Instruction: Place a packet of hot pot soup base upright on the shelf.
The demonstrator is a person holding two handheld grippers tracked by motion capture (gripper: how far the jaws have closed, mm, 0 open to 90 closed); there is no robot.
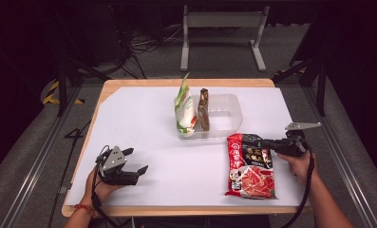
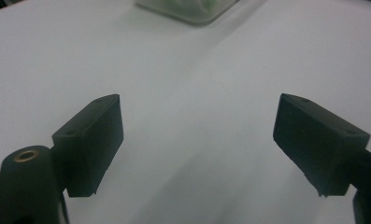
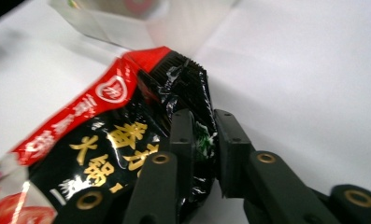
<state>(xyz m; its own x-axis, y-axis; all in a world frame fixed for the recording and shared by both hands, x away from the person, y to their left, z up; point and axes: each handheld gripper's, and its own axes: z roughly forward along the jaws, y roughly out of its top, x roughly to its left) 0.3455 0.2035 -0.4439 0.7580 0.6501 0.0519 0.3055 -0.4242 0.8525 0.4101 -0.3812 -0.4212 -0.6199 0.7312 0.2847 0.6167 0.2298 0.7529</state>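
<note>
Black plastic jaws of the right hand-held gripper (image 3: pixel 205 140) are seen pinched on the upper right corner of the red-and-black packet (image 3: pixel 103 154); in the right gripper view the foil edge is caught between the two pads, with only a narrow gap left between them. In the high view the same right hand-held gripper (image 1: pixel 267 145) is held level by a hand (image 1: pixel 302 164) at the packet's right edge, its jaws pointed left across the counter, and a grey three-cornered plate is carried on top of it. The packet (image 1: pixel 250 166) is laid flat on the white sheet (image 1: pixel 143 118) at the near right of the counter (image 1: pixel 129 82), its top end just in front of the clear tub (image 1: pixel 224 116). Two pouches are stood upright in the left part of the tub: a white-and-green bag (image 1: pixel 184 109) and, just beside it, a slim brown pack (image 1: pixel 204 109). The left hand-held gripper (image 1: pixel 131 166) is held well apart from these, at the near left of the counter, low over the bare sheet. Its jaws are spread wide with nothing between them, as the left gripper view shows, where a corner of the tub (image 2: pixel 192 11) is seen at the top edge.
</note>
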